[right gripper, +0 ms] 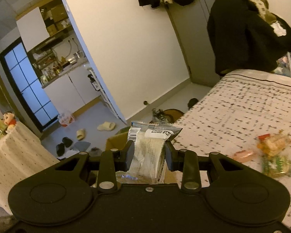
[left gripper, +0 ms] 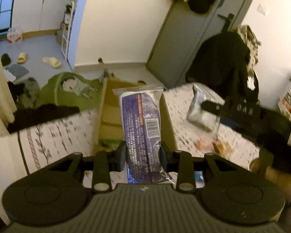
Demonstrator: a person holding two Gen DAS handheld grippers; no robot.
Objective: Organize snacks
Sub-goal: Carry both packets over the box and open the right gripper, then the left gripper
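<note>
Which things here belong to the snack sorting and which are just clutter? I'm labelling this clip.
Job: blue snack packet in left gripper; clear snack packet in right gripper; cardboard box; loose snacks on the bed.
Clutter: slippers; hanging coat.

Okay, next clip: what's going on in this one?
A person with a gripper in each hand is sorting snacks off a bed. The left gripper is shut on a blue snack packet, held above an open cardboard box beside the patterned bedspread. The right gripper is shut on a clear silvery snack packet. A few more wrapped snacks lie on the bedspread, not yet picked up.
</note>
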